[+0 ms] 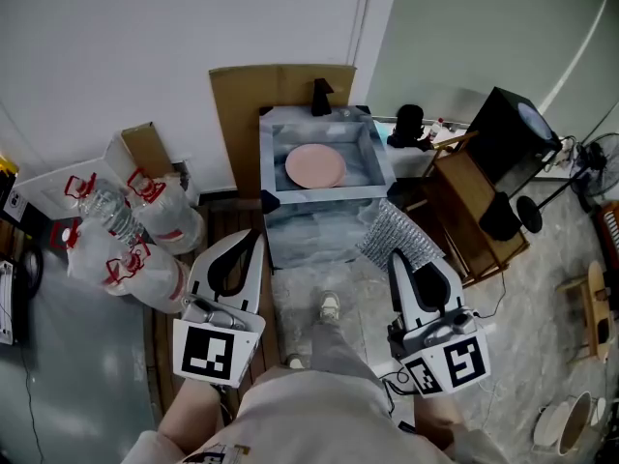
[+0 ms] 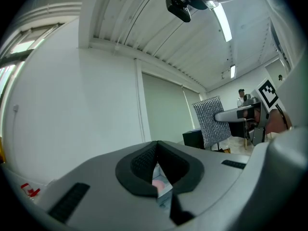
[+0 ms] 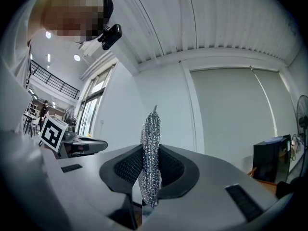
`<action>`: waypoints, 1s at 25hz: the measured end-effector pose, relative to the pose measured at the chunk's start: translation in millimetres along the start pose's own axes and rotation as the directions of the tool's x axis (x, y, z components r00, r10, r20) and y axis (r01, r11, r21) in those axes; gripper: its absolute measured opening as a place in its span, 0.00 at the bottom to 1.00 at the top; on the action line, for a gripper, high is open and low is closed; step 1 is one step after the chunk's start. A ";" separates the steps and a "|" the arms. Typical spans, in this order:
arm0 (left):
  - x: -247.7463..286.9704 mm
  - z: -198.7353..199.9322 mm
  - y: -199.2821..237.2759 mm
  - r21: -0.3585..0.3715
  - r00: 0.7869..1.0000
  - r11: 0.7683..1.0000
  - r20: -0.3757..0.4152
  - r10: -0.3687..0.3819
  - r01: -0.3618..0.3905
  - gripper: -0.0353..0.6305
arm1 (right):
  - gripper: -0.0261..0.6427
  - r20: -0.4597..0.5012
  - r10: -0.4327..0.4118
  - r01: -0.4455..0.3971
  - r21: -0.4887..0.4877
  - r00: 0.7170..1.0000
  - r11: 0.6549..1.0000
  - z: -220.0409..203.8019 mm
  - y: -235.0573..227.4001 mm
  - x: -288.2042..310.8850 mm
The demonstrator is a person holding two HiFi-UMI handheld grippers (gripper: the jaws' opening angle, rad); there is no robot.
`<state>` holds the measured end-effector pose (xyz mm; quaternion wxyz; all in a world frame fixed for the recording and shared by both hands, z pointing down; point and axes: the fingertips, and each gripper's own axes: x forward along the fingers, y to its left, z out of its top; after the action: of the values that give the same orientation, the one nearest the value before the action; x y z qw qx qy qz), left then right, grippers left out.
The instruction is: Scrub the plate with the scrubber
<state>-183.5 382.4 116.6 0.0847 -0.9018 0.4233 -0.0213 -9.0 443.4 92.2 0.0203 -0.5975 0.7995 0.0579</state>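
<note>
A pink plate (image 1: 315, 166) lies flat in a grey square basin (image 1: 372, 153) ahead of me; a sliver of the plate (image 2: 157, 181) shows through the left gripper's jaws. My right gripper (image 1: 397, 251) is shut on a silver mesh scrubber (image 1: 394, 232), which stands up edge-on between the pads (image 3: 150, 163) in the right gripper view. The scrubber (image 2: 212, 120) also appears at the right of the left gripper view. My left gripper (image 1: 256, 237) is shut with nothing in it, held low at the basin's near left. Both grippers are short of the basin.
A brown cardboard sheet (image 1: 242, 114) leans on the wall behind the basin. Bundled plastic bottles (image 1: 135, 230) lie at the left. A wooden stand (image 1: 474, 211) and a black speaker (image 1: 508, 133) stand at the right. My leg and shoe (image 1: 329, 307) are below the basin.
</note>
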 end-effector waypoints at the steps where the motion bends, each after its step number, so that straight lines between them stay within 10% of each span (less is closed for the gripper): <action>1: 3.0 -1.6 -0.7 -0.002 1.000 1.000 0.000 -0.004 0.004 0.08 | 0.19 -0.003 0.001 -0.001 0.003 1.000 1.000 -3.2 -0.8 1.6; 25: 179.6 -74.7 32.0 -0.012 0.990 1.000 -0.140 0.014 -0.016 0.08 | 0.19 -0.102 0.084 -0.077 0.077 0.991 0.994 -85.4 -123.0 145.6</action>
<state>-101.0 214.5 178.7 0.0490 -0.8954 0.4351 -0.0810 70.5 260.4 153.7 -0.0023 -0.5658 0.8246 -0.0022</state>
